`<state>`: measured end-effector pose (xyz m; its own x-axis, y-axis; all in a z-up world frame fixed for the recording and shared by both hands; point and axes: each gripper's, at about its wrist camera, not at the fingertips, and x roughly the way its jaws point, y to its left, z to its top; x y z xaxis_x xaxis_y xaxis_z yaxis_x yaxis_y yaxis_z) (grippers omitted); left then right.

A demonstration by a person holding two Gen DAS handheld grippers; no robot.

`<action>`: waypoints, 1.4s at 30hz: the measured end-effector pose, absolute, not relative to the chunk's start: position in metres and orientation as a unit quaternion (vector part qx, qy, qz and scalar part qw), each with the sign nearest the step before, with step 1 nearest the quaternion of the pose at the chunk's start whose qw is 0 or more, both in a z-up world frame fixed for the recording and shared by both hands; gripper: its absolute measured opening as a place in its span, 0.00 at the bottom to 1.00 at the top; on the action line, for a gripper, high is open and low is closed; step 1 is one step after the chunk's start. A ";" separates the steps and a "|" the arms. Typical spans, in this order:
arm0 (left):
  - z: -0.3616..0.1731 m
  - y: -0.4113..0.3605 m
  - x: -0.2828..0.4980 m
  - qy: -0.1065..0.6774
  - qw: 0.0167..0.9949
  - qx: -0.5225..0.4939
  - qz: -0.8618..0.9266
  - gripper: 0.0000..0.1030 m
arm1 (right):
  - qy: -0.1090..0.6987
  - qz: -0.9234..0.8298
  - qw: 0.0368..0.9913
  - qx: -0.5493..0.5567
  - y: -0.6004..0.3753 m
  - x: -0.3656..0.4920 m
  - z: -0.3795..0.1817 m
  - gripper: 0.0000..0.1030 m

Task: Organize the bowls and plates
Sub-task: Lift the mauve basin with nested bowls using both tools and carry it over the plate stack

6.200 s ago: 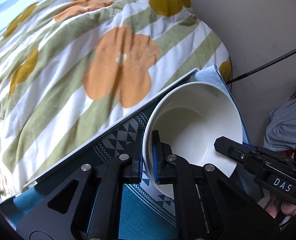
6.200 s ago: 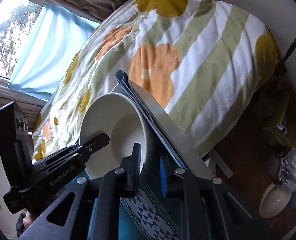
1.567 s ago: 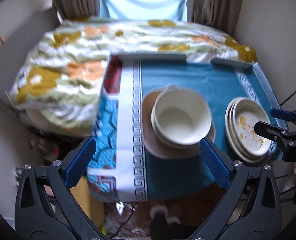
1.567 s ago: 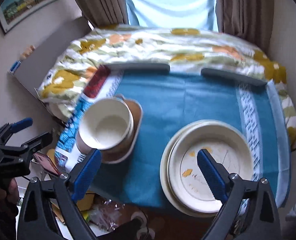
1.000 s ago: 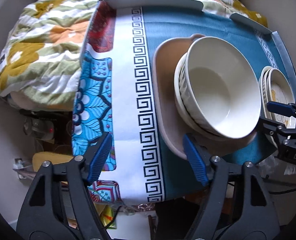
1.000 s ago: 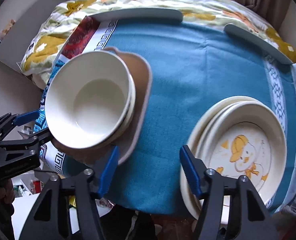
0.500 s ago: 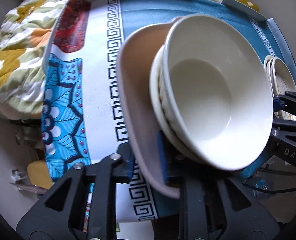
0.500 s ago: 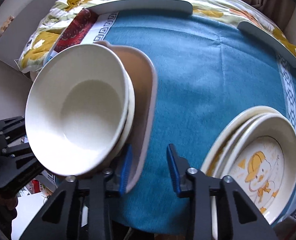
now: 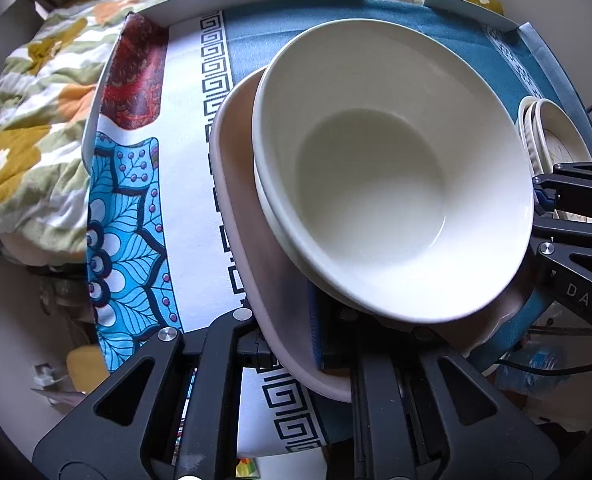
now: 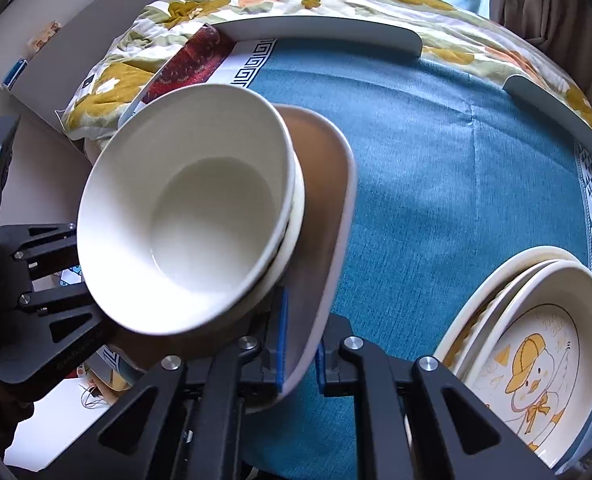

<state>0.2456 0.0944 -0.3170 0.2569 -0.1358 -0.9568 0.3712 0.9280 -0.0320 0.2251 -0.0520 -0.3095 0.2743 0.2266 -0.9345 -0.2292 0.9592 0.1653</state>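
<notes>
While both grips are set, sorting looks nearly done: nested bowls (image 9: 391, 184) sit on a tan tray (image 9: 252, 248) at the desk's (image 10: 455, 168) near-left edge, with plates (image 10: 535, 344) stacked at its near-right corner. Left hand-held gripper (image 9: 292, 344) and right hand-held gripper (image 10: 299, 344) each clench the tray's near rim; carrying it remains, I judge. Only the right view shows the duck-print plate.

Stacked bowls (image 10: 184, 216) sit on a tray (image 10: 327, 216), plates (image 10: 535, 344) to its right.
</notes>
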 end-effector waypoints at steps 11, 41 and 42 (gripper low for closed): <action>-0.287 0.087 0.253 0.559 0.803 0.122 -0.165 0.09 | 0.558 0.135 0.819 0.022 -0.060 0.223 -0.289 0.11; -0.243 -0.125 0.181 0.541 0.807 0.121 -0.206 0.09 | 0.553 0.072 0.828 0.054 -0.258 0.140 -0.239 0.11; -0.246 -0.127 0.180 0.542 0.805 0.121 -0.206 0.09 | 0.555 0.071 0.827 0.054 -0.261 0.138 -0.243 0.11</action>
